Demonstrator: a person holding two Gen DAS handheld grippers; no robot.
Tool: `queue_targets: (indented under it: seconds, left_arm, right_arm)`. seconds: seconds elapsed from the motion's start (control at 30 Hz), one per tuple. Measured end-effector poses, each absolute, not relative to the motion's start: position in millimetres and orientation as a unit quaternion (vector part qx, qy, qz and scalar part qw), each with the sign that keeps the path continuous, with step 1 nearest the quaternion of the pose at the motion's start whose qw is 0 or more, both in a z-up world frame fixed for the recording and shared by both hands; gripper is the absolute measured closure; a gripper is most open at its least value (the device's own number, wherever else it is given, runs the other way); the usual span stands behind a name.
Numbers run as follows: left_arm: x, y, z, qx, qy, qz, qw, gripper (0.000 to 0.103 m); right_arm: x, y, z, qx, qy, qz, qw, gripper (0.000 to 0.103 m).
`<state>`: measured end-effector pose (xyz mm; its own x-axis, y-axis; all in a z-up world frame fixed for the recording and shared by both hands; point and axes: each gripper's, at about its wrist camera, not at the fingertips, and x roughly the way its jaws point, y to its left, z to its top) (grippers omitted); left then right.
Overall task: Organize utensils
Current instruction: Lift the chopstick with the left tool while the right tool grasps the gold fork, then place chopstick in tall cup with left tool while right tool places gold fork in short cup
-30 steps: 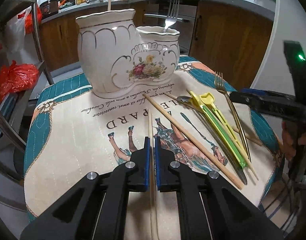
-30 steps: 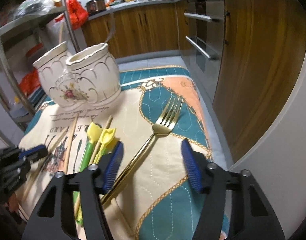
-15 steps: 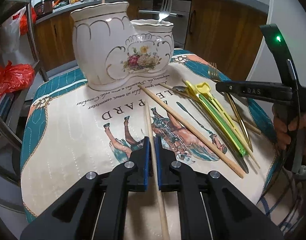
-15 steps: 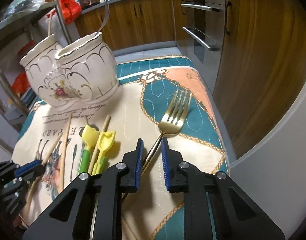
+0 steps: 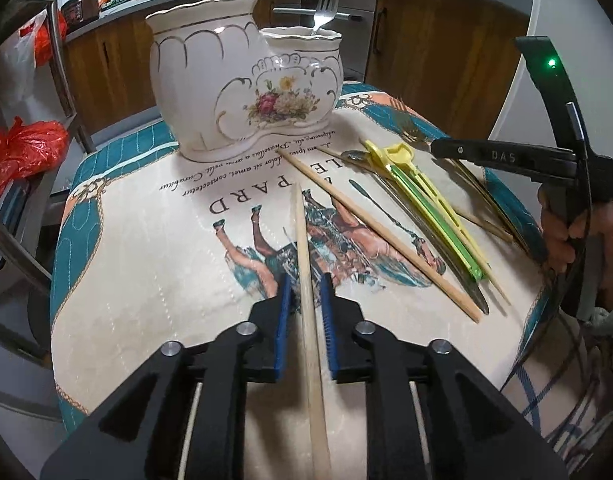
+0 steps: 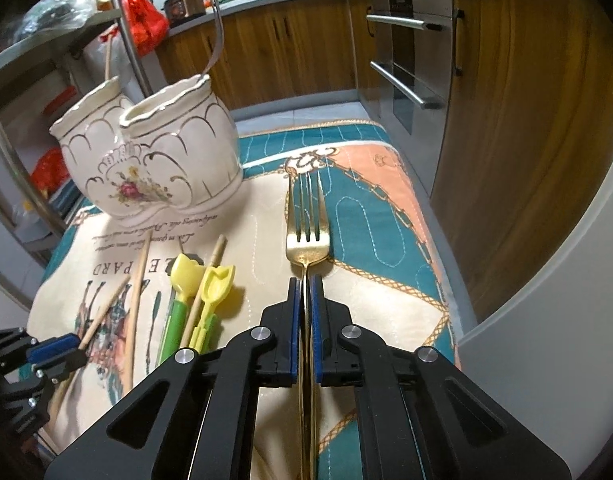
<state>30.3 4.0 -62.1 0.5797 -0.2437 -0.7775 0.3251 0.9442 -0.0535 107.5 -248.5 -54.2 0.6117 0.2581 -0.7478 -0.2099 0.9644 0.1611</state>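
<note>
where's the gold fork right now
In the right wrist view the gold fork lies on the table mat, tines toward the cabinets, right of the ceramic holder, its handle clamped in the right gripper.

Both wrist cameras looking down steeply and close over the near edge of the tabletop (image 5: 118,280), facing the ceramic holder (image 5: 242,80) (image 6: 154,160), sharing its middle.

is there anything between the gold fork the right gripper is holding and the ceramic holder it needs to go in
Nothing visible blocks it. The right gripper is shut on the gold fork, and only bare printed cloth lies between the fork and the ceramic utensil holder. The chopsticks and yellow-green plastic utensils lie nearer the camera, left of that path.
</note>
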Motion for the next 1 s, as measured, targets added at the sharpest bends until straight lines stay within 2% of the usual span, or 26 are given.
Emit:
queue_targets:
  seconds: [0.1, 0.13, 0.17, 0.7, 1.0]
  left_arm:
    - [32, 3, -63, 0.048, 0.429, -0.159, 0.888, 0.087]
    - [32, 2, -63, 0.051, 0.427, -0.157, 0.889, 0.090]
    - [33, 0, -63, 0.056, 0.425, -0.156, 0.890, 0.097]
    - [25, 16, -42, 0.032, 0.350, -0.165, 0.921, 0.097]
    - [11, 28, -2, 0.016, 0.220, -0.159, 0.962, 0.097]
  right_arm:
    - [103, -250, -50, 0.027, 0.412, 0.133, 0.901, 0.097]
    - [101, -251, -49, 0.026, 0.408, 0.134, 0.903, 0.097]
    - [100, -251, -47, 0.025, 0.405, 0.135, 0.904, 0.097]
    - [52, -256, 2, 0.016, 0.286, 0.169, 0.943, 0.097]
    - [32, -246, 45, -0.005, 0.200, 0.179, 0.963, 0.097]
